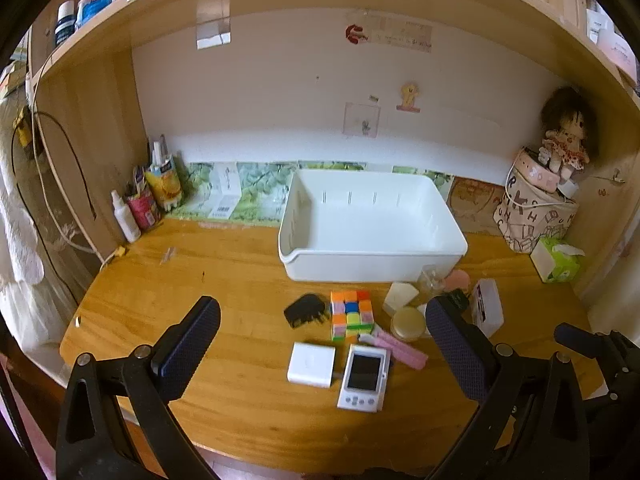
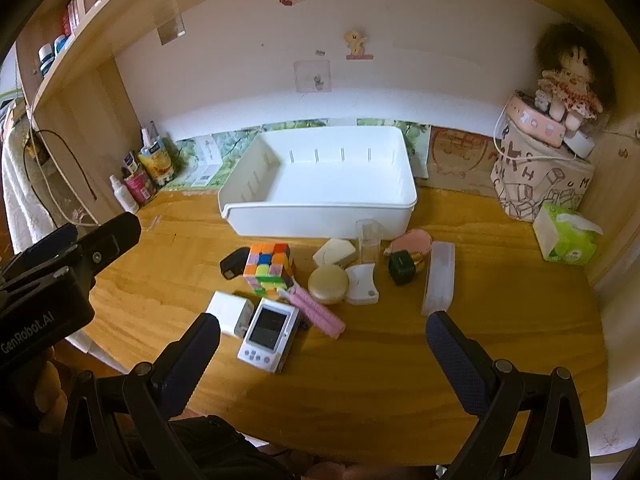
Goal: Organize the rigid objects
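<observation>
— Two claws, both spread wide and holding nothing: the left claw (image 1: 322, 330) and the right claw (image 2: 322, 344) hang above the near edge of the wooden counter (image 2: 500, 320).

— And the things to sort?

— One white bin (image 2: 320, 184), rectangular, with slotted inner walls and nothing inside, sits at twelve o'clock on the counter. Just in front of it lies the clutter. One colour cube (image 2: 269, 267), its stickers orange, green, blue, yellow and pink. One white handheld gadget with a dark screen (image 2: 269, 333) at six o'clock of the cube, and one white block (image 2: 231, 312) touching the gadget's left side.

— Anything pink?

— One pink stick (image 2: 318, 314), lying aslant between the cube and the gadget. One round tan tin (image 2: 328, 283) beside it, one black plug (image 2: 235, 262) at nine o'clock of the cube, one frosted long case (image 2: 439, 278) at three o'clock — and one small dark box (image 2: 401, 266) between tin and case.
</observation>
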A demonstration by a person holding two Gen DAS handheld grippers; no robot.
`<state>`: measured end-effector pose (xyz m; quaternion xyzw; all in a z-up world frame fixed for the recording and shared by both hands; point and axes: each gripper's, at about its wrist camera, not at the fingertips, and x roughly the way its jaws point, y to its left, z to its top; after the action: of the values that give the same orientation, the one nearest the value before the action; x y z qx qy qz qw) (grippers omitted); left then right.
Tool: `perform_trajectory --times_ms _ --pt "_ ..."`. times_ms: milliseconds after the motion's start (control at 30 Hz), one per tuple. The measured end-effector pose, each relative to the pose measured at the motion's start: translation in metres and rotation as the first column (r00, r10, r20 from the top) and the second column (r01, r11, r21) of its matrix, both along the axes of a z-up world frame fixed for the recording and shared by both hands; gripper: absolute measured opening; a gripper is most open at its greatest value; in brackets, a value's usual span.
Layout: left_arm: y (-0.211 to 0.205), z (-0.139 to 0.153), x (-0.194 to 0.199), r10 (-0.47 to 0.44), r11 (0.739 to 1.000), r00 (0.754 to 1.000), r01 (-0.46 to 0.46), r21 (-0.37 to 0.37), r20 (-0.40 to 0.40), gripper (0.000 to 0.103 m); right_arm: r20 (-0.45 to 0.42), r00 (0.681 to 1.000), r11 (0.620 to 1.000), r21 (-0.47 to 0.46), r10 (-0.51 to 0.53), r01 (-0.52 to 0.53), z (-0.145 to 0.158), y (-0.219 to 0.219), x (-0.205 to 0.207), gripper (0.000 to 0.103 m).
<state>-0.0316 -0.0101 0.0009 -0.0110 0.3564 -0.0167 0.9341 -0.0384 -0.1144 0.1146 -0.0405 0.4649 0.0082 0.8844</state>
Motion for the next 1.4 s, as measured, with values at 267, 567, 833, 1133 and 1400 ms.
perform_trajectory --times_ms 267,567,833,1133,1400 --pt "0.001 -0.02 -0.014 0.066 0.998 0.992 -0.068 -0.013 -0.104 0.102 -0.072 0.997 0.999 0.035 0.041 -0.039 -0.016 -0.002 -0.011 0.103" --pt "0.009 -0.048 -0.018 0.16 0.986 0.956 -0.169 -0.016 -0.245 0.102 -0.159 0.985 0.996 0.067 0.064 -0.054 -0.034 -0.007 -0.014 0.103" --pt "0.015 -0.066 -0.013 0.223 0.974 0.917 -0.226 0.027 -0.331 0.102 -0.221 0.974 0.995 0.091 0.049 -0.029 -0.05 -0.014 -0.005 0.103" --pt "0.025 -0.073 -0.002 0.248 0.968 0.899 -0.242 0.06 -0.361 0.102 -0.293 0.955 0.99 0.14 0.043 -0.001 -0.068 -0.015 0.011 0.103" --pt "0.038 -0.082 0.014 0.238 0.97 0.881 -0.235 0.059 -0.408 0.102 -0.344 0.939 0.984 0.169 -0.001 0.063 -0.079 -0.01 0.026 0.103"
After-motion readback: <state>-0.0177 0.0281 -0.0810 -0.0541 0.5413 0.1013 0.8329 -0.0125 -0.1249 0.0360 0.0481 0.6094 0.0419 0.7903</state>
